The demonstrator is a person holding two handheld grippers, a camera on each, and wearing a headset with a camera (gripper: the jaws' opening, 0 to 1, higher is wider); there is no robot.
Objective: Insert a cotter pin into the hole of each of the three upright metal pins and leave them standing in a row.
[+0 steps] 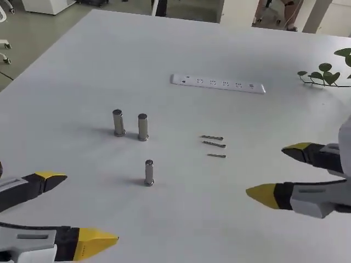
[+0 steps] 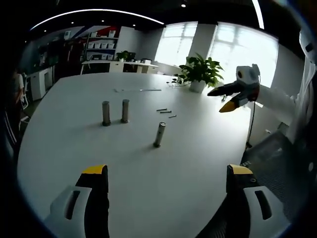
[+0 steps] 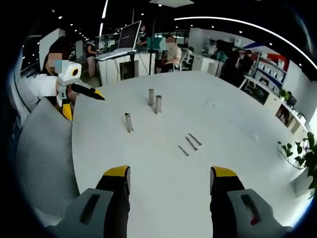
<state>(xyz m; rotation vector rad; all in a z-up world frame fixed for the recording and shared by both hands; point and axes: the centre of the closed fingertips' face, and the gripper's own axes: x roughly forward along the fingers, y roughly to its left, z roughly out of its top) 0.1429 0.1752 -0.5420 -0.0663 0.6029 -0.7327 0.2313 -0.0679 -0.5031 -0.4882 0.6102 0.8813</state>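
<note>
Three upright metal pins stand on the white table: one at the back left [image 1: 118, 122], one beside it [image 1: 142, 127], and a nearer one [image 1: 148, 172] set forward of the pair. Three cotter pins [image 1: 213, 146] lie flat in a short stack to the right of them. My left gripper [image 1: 82, 211] hovers open and empty at the near left edge. My right gripper [image 1: 274, 172] hovers open and empty at the near right. The left gripper view has the pins [image 2: 159, 134] and cotter pins [image 2: 166, 112] ahead; the right gripper view has the pins [image 3: 128, 122] and cotter pins [image 3: 189, 144].
A white power strip [image 1: 218, 84] lies across the table beyond the cotter pins. A leafy plant sprig [image 1: 326, 74] reaches in at the far right edge. People sit at desks [image 3: 171, 49] beyond the table.
</note>
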